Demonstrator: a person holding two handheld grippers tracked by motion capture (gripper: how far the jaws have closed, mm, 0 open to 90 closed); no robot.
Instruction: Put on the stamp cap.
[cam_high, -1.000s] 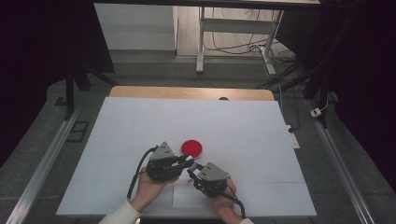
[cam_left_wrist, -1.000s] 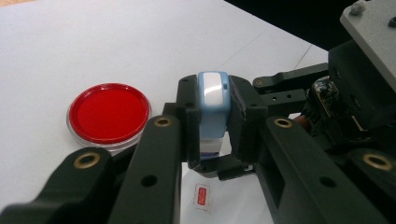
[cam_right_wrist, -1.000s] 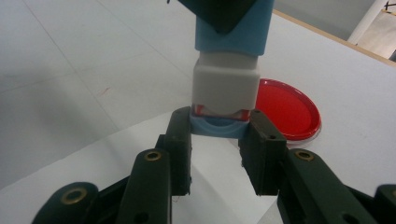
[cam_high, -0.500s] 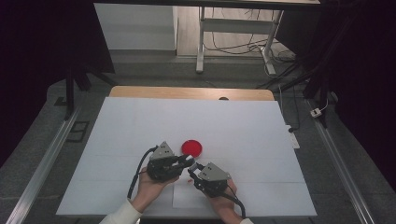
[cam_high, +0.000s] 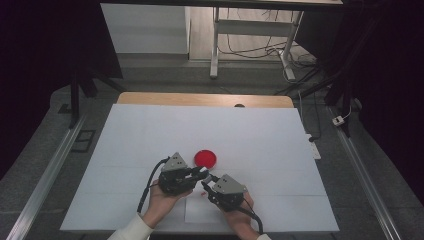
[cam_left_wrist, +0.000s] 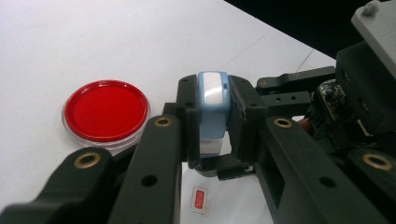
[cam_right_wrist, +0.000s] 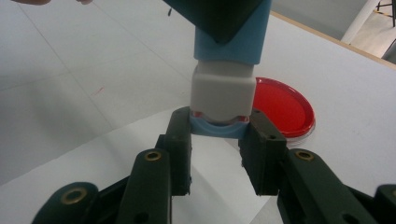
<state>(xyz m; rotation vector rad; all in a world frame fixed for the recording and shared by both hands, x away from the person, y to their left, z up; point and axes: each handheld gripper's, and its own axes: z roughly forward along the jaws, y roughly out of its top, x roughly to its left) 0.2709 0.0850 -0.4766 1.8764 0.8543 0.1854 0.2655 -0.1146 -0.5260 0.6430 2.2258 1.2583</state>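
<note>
A small stamp-like block (cam_left_wrist: 212, 107), light blue with a white-grey end, is clamped between the jaws of my left gripper (cam_left_wrist: 212, 135). In the right gripper view the same block (cam_right_wrist: 224, 93) hangs down from above, and my right gripper (cam_right_wrist: 219, 135) is shut on the blue cap (cam_right_wrist: 218, 129) at its lower end. Both grippers meet near the table's front middle, left gripper (cam_high: 202, 172) and right gripper (cam_high: 207, 186) tip to tip. A round red dish (cam_high: 205, 158) in a clear rim lies flat just beyond them.
The white table (cam_high: 150, 135) has a wooden strip along its far edge. A loose white sheet (cam_high: 200, 210) lies under the hands, with a small red printed mark (cam_left_wrist: 200, 199) on it. The other gripper's body (cam_left_wrist: 364, 93) crowds the right of the left gripper view.
</note>
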